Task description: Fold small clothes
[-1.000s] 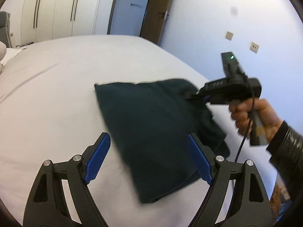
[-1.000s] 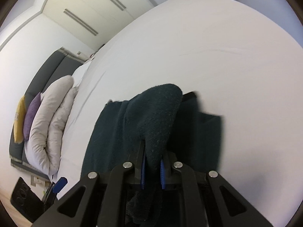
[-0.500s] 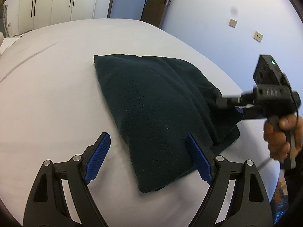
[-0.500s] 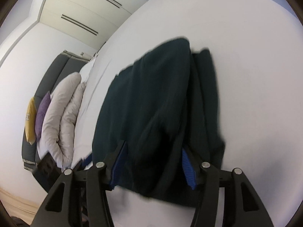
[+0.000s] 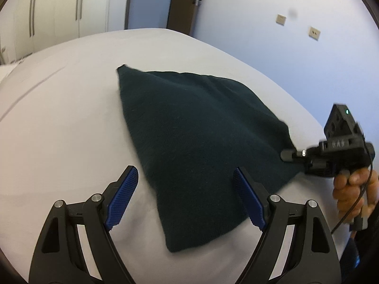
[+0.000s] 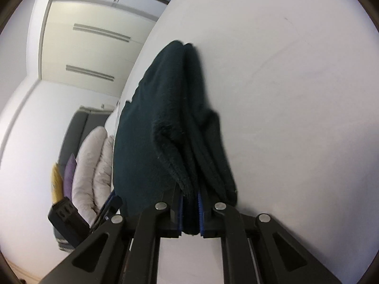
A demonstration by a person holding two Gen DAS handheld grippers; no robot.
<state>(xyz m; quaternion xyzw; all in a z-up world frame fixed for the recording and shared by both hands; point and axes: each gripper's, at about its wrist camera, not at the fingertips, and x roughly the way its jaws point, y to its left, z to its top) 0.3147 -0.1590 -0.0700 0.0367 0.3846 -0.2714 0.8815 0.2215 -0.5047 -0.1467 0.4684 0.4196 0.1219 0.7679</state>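
A dark green knitted garment [image 5: 196,146] lies folded on the white bed [image 5: 59,123]. My left gripper [image 5: 187,196] is open and empty, hovering just above the garment's near edge. My right gripper [image 6: 190,209] is shut on the garment's bunched right edge [image 6: 175,127], with several layers pinched between its blue pads. In the left wrist view the right gripper [image 5: 291,155] grips the garment's right corner.
Pale pillows [image 6: 92,165] with a purple and a yellow cushion lie at the head of the bed. A wardrobe [image 5: 59,16] and a door [image 5: 182,2] stand beyond the bed. The bed's edge [image 5: 308,118] runs close behind the right gripper.
The right gripper let go of the garment's top layer, opened, then shut on the garment's right edge. The garment now lies flatter. The left gripper stayed open.
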